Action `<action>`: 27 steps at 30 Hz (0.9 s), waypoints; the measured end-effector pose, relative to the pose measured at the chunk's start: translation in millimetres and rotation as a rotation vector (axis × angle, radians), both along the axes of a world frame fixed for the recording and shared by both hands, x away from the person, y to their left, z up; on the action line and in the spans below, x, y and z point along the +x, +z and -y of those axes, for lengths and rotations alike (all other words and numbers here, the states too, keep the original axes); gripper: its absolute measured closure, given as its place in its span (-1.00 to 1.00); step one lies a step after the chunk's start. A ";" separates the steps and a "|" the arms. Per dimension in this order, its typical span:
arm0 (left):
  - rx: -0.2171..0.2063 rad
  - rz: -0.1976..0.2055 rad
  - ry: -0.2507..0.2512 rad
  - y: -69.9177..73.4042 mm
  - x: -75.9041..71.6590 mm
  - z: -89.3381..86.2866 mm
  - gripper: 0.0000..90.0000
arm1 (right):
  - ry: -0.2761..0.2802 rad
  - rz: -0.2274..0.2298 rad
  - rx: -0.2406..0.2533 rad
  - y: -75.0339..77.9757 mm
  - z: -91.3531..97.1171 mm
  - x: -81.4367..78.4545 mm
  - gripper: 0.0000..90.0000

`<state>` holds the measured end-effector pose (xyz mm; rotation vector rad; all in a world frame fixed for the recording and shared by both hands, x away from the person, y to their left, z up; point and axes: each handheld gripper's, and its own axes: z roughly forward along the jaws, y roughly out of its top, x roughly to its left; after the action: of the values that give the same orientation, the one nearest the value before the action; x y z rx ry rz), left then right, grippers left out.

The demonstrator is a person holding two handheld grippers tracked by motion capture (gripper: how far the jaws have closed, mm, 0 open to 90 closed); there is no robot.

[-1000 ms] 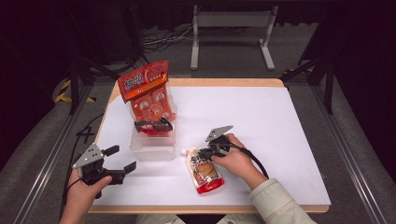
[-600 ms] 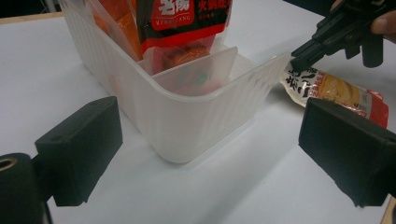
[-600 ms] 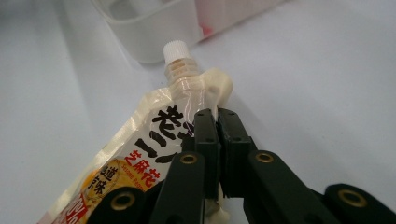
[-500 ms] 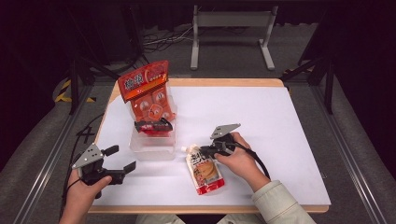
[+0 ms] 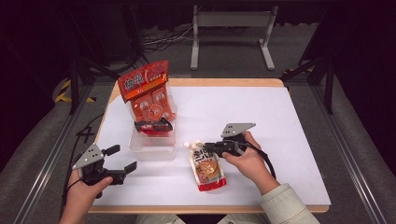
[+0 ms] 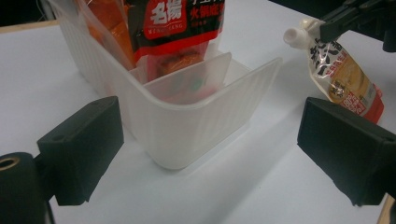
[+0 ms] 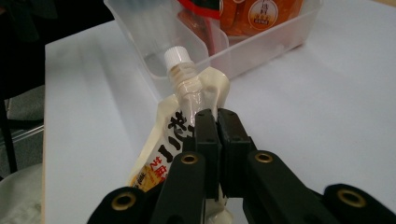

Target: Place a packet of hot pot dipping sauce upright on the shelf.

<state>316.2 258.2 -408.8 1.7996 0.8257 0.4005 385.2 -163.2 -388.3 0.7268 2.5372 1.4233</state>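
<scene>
Presently: spouted pouch (image 5: 205, 164), lying near the tabletop's (image 5: 289, 140) front edge, just right of the bin (image 5: 152, 148). Right claw (image 5: 209, 148) clenched on its top seam just under the cap (image 7: 177, 55). Left claw (image 5: 122, 160) released, holding nothing, near the front-left corner. Pouch judged soft, saggy, liquid-filled and slick-skinned; the stiffer neck looks the surest hold.

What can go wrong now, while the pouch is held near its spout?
1. The right gripper pinches the spouted pouch by a thin edge near its cap, so it may slip or swing.
2. The clear bin already holds a tall orange bag; the pouch might knock it over.
</scene>
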 end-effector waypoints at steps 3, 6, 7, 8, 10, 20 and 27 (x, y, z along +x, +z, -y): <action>-0.037 0.061 -0.009 3.2 -0.8 1.8 -0.83 | 0.006 0.018 0.021 7.5 2.6 -4.5 0.97; -0.066 0.058 -0.034 6.7 -3.3 3.6 -0.83 | 0.014 0.043 0.031 15.8 3.3 -10.0 0.97; -0.071 0.058 -0.041 7.9 -3.9 4.0 -0.83 | 0.021 0.049 0.029 18.7 2.9 -12.0 0.97; -0.076 0.056 -0.047 9.2 -4.8 4.9 -0.82 | 0.026 0.058 0.027 21.6 2.5 -14.3 0.97; -0.079 0.053 -0.061 11.1 -5.7 6.9 -0.80 | 0.037 0.079 0.033 28.1 1.9 -19.0 0.97; -0.052 0.116 -0.174 24.0 -4.7 29.6 -0.82 | 0.072 0.143 0.076 47.2 2.2 -28.8 0.98; -0.021 0.106 -0.266 31.0 2.0 52.4 -0.81 | 0.089 0.169 0.143 57.9 5.5 -32.2 0.99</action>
<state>318.2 205.7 -377.8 1.8222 0.5068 0.3091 353.0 -168.7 -330.5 0.4956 2.3858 1.6333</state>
